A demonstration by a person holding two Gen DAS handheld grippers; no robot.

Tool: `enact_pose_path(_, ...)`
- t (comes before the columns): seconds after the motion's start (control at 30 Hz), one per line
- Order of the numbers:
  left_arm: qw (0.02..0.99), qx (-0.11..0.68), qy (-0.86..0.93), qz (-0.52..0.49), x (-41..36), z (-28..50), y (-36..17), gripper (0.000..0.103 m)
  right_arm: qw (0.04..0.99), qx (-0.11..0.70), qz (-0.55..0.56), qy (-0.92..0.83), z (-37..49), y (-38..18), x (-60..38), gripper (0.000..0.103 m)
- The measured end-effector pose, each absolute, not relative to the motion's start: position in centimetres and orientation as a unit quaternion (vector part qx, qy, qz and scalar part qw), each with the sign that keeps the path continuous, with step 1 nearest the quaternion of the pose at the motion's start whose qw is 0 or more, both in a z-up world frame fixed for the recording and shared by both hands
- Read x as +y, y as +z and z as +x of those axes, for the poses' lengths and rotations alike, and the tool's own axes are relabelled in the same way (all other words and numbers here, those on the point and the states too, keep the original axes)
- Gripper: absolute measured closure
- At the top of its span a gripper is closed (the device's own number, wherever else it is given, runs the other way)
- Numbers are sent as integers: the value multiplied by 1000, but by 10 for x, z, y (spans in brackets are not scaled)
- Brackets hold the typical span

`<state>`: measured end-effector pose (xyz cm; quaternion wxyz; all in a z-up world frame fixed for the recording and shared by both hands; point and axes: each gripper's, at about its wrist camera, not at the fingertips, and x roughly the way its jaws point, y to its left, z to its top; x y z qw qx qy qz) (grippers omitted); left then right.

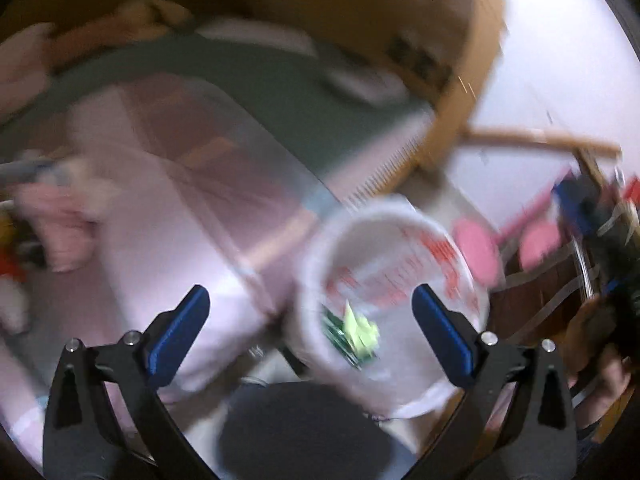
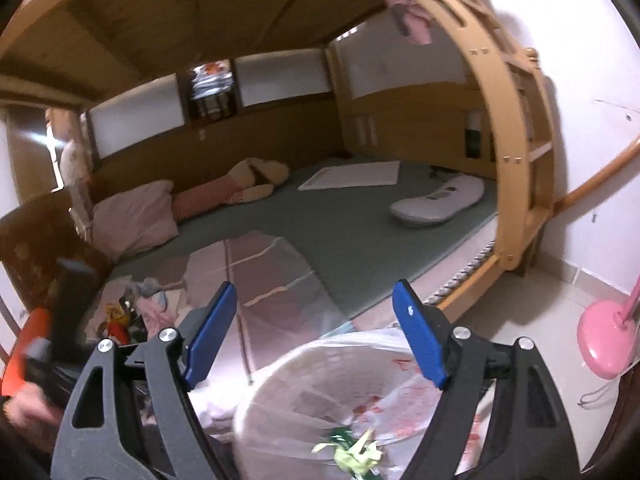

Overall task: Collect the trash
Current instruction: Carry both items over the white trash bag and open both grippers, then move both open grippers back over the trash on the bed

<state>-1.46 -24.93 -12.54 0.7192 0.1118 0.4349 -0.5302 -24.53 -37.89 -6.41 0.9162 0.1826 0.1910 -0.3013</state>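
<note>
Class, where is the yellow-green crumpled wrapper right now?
In both wrist views the yellow-green wrapper lies inside the white lined trash bin, beside the bed, below the open right claw.

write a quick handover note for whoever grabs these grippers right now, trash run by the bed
Left gripper: jaws wide open, holding nothing, above the bin.
Right gripper: open, empty, also over the bin.
White trash bin, lined with a red-printed bag, sits on the floor beside the bed.
Done: crumpled yellow-green paper and a green wrapper are in the bin.
Left: check the clutter at the bed's edge for more trash.
</note>
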Motion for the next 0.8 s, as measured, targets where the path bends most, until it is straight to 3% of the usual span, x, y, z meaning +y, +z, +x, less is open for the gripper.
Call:
enact_pose_path(0.17, 840, 369, -391, 70, -128, 52, -96, 3, 937, 225, 155, -219, -157, -69, -319, 19)
enact_pose_path(0.37, 922, 313, -228, 12, -12, 96, -100, 3, 952, 256, 120, -117, -52, -86, -239, 19)
enact_pose_path(0.53, 922, 334, -195, 15, 17, 110, -137, 3, 949, 276, 113, -99, -15, -108, -209, 19)
enact_pose_path(0.67, 892, 397, -218, 5, 18, 114, -159, 3, 941, 299, 112, -107, -14, -121, -213, 19)
enact_pose_path(0.8, 898, 382, -217, 13, 15, 104, -158, 3, 940, 296, 121, -117, -15, -123, -213, 19)
